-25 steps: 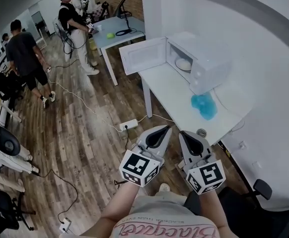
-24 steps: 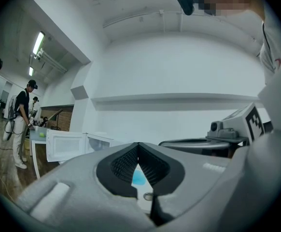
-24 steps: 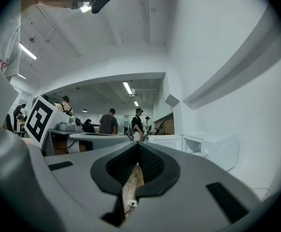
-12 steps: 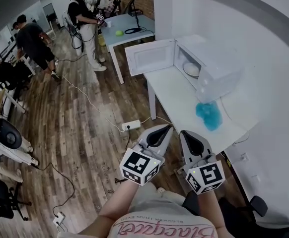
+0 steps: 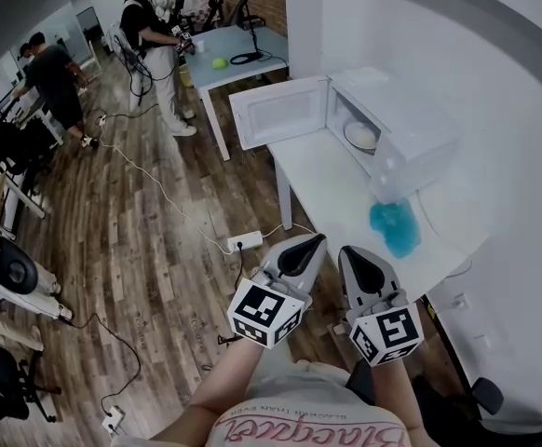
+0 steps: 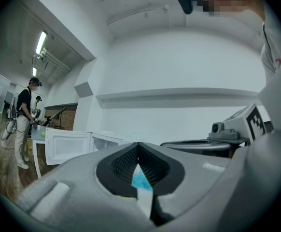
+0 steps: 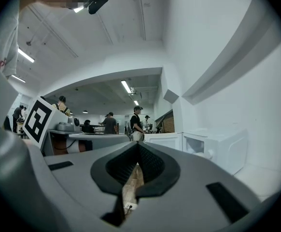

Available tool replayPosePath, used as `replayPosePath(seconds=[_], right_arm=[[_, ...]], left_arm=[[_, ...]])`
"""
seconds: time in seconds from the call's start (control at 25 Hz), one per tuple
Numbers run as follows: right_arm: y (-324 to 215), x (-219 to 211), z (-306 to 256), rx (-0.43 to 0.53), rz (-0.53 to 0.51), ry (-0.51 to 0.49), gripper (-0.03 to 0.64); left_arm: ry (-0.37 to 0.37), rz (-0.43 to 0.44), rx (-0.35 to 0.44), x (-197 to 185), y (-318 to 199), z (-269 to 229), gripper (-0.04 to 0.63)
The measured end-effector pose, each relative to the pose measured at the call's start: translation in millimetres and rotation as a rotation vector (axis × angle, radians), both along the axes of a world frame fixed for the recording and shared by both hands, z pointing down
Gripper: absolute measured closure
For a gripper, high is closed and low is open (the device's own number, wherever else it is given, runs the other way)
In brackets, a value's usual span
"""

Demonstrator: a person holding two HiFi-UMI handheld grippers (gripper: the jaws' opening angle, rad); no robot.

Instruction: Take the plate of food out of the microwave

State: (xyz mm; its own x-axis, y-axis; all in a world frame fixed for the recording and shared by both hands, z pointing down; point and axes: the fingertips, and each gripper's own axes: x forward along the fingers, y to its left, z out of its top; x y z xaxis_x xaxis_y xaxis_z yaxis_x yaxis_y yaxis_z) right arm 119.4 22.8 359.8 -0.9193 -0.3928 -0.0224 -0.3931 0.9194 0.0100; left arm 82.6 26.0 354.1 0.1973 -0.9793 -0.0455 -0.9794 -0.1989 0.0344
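Observation:
A white microwave stands on a white table against the wall, its door swung open to the left. Inside it lies a white plate of food. My left gripper and right gripper are held side by side low in the head view, well short of the table's near end. Both are shut with nothing between the tips. The microwave shows to the right in the right gripper view and its open door to the left in the left gripper view.
A blue cloth lies on the table beside the microwave. A power strip and cables lie on the wooden floor by the table leg. A second table stands behind, with people around it. A dark chair sits at bottom right.
The whole view has shifted: the microwave and table sit a little closer and further right in the head view. Both grippers stay shut and side by side.

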Motion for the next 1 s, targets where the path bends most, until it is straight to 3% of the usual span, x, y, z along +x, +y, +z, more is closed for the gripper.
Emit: replayPosePath(seconds=[0.56, 1.0], right_arm=[[-74, -72, -3, -0.014, 0.079, -0.006, 0.606], [-143, -120, -3, -0.04, 0.207, -0.015, 0.606]], left_arm=[[-0.026, 0.078, -0.018, -73, -83, 2, 0.59], [0.003, 0.179, -0.071, -125, -156, 7, 0.589]])
